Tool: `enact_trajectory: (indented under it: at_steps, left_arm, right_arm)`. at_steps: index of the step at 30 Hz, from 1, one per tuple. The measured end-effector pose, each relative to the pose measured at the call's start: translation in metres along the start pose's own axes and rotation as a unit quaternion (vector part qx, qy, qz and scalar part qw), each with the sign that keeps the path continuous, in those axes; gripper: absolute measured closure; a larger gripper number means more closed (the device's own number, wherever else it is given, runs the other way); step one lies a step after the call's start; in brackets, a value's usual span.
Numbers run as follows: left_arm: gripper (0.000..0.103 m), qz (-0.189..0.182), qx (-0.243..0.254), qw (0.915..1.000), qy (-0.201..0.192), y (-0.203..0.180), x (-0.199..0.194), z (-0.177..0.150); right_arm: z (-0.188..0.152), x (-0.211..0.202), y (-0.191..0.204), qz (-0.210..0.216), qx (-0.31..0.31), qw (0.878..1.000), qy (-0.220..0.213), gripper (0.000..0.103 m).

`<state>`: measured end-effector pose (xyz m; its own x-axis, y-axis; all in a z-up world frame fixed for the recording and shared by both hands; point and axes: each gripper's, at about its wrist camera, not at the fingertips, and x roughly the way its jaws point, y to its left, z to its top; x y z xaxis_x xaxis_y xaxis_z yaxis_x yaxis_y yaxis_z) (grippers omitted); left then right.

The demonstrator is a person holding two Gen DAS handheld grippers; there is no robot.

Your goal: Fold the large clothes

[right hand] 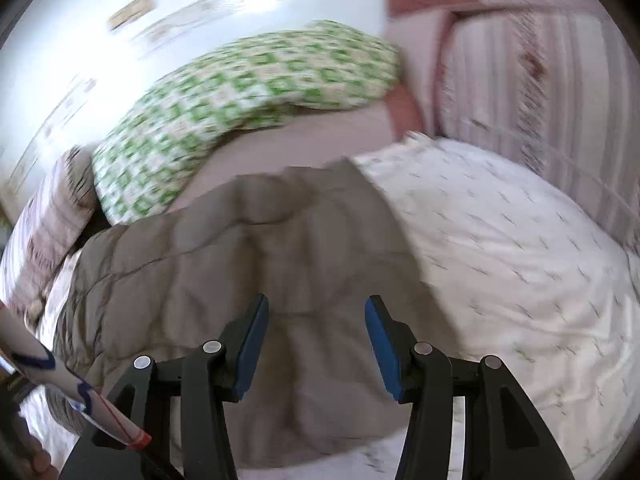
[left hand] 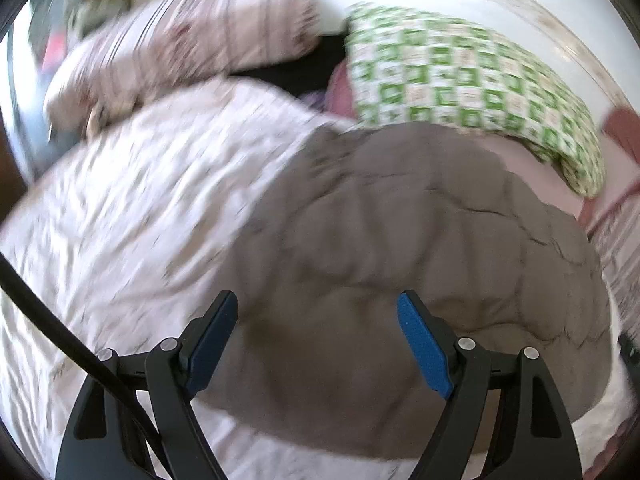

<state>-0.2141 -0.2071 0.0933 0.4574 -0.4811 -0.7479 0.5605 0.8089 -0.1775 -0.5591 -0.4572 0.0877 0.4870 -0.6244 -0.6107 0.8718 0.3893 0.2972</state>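
A grey-brown quilted padded garment [left hand: 400, 248] lies bunched on a white patterned bedsheet [left hand: 120, 208]. In the left wrist view my left gripper [left hand: 318, 300] hangs above the garment's near part, jaws wide apart with nothing between the blue pads. The same garment [right hand: 260, 248] fills the middle of the right wrist view. My right gripper [right hand: 316, 304] hovers over it, jaws apart and holding nothing. Both views are blurred by motion.
A green-and-white checked pillow [left hand: 460, 76] lies beyond the garment, also in the right wrist view as the checked pillow [right hand: 240, 92]. A pink striped pillow [left hand: 192, 40] sits at the far left. A sleeve [right hand: 60, 380] with blue and red markings shows at the lower left.
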Motion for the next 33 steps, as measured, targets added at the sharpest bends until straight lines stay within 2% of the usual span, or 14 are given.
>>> enact_trajectory:
  at_steps: [2,3,5,8,10,13,15,18,21,26,28,29,33]
  left_arm:
    - [0.022,-0.015,-0.048,0.9978,0.042,0.031,0.008,0.002]
    - [0.022,-0.033,-0.079,0.9939,0.069,0.050,0.014,0.001]
    - [0.022,-0.066,-0.130,0.9836,0.106,0.078,0.023,-0.003]
    - [0.022,-0.119,-0.197,0.9620,0.147,0.105,0.032,-0.014]
    - [0.022,-0.137,-0.218,0.9531,0.160,0.108,0.033,-0.020]
    - [0.022,-0.152,-0.233,0.9449,0.172,0.104,0.035,-0.029]
    - [0.022,-0.167,-0.246,0.9384,0.176,0.101,0.039,-0.034]
    - [0.022,-0.190,-0.270,0.9267,0.180,0.101,0.050,-0.040]
    - [0.021,-0.189,-0.277,0.9253,0.176,0.096,0.056,-0.040]
    - [0.020,-0.172,-0.259,0.9364,0.163,0.084,0.058,-0.036]
    - [0.020,-0.173,-0.259,0.9363,0.163,0.085,0.059,-0.036]
    - [0.020,-0.175,-0.260,0.9354,0.164,0.087,0.060,-0.036]
    - [0.019,-0.175,-0.256,0.9362,0.164,0.087,0.062,-0.036]
  right_arm:
    - [0.002,-0.002,-0.025,-0.003,0.035,0.999,0.021,0.045]
    - [0.001,-0.002,-0.036,-0.005,0.050,0.998,0.029,0.044]
    - [-0.002,-0.001,-0.057,-0.009,0.080,0.995,0.052,0.044]
    - [-0.011,0.002,-0.086,-0.006,0.133,0.988,0.082,0.043]
    - [-0.019,0.006,-0.102,0.020,0.181,0.978,0.101,0.042]
    - [-0.032,0.016,-0.123,0.068,0.264,0.954,0.127,0.041]
    - [-0.037,0.020,-0.126,0.088,0.290,0.944,0.132,0.037]
    - [-0.038,0.021,-0.125,0.099,0.308,0.939,0.121,0.034]
    - [-0.037,0.026,-0.121,0.095,0.307,0.939,0.120,0.029]
    - [-0.033,0.041,-0.111,0.070,0.278,0.949,0.127,0.025]
    - [-0.037,0.036,-0.118,0.056,0.305,0.943,0.123,0.027]
    - [-0.039,0.033,-0.122,0.057,0.325,0.936,0.119,0.027]
    - [-0.045,0.029,-0.123,0.067,0.348,0.927,0.124,0.027]
